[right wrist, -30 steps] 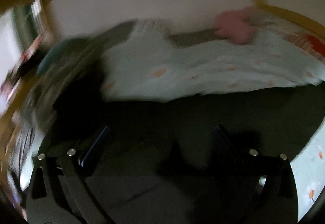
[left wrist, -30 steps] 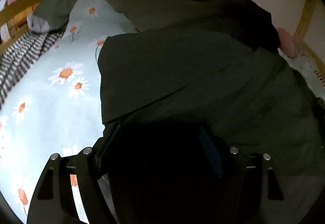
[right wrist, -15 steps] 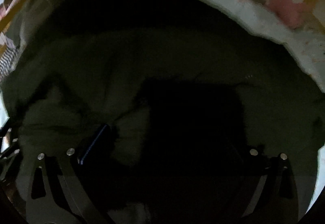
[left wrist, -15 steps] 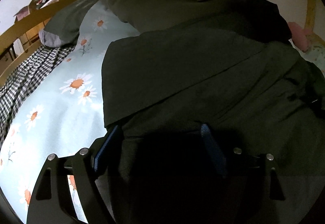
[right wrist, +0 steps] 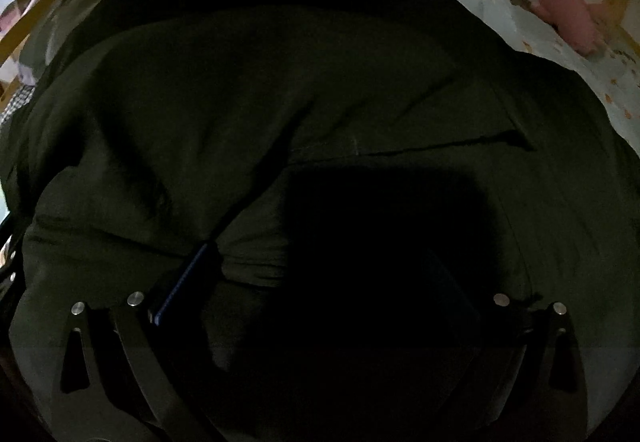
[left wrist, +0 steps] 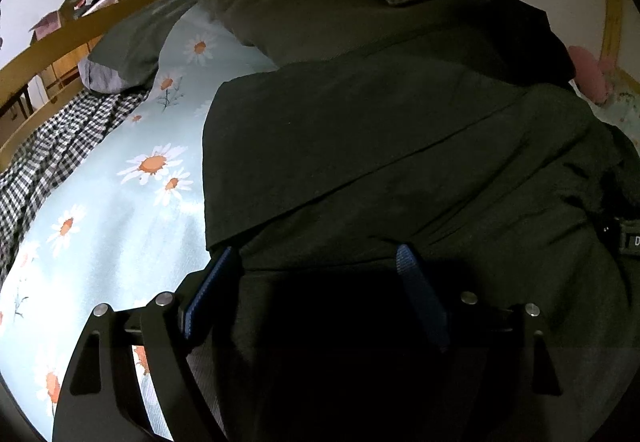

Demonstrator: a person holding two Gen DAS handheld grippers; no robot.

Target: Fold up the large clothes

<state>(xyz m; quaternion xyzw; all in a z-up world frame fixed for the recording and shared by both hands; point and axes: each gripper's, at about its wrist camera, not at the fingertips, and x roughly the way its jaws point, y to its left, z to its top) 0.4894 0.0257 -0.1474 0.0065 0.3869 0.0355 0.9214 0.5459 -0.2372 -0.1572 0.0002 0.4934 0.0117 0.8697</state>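
No containers around, just a dark olive garment (left wrist: pixel 360 145) spread over the daisy-print bedsheet (left wrist: pixel 120 201). The left gripper (left wrist: pixel 316 262) sat spread wide, fingers (left wrist: pixel 212 286) pressing into the cloth without pinching it. The right gripper (right wrist: pixel 320 262) looked wide too, its left finger (right wrist: pixel 184 282) dug into a fold, the other lost in shadow.

garment (left wrist: pixel 400 145): dark olive | sheet (left wrist: pixel 120 226): pale-blue, daisies | blanket (left wrist: pixel 44 157): black-white check
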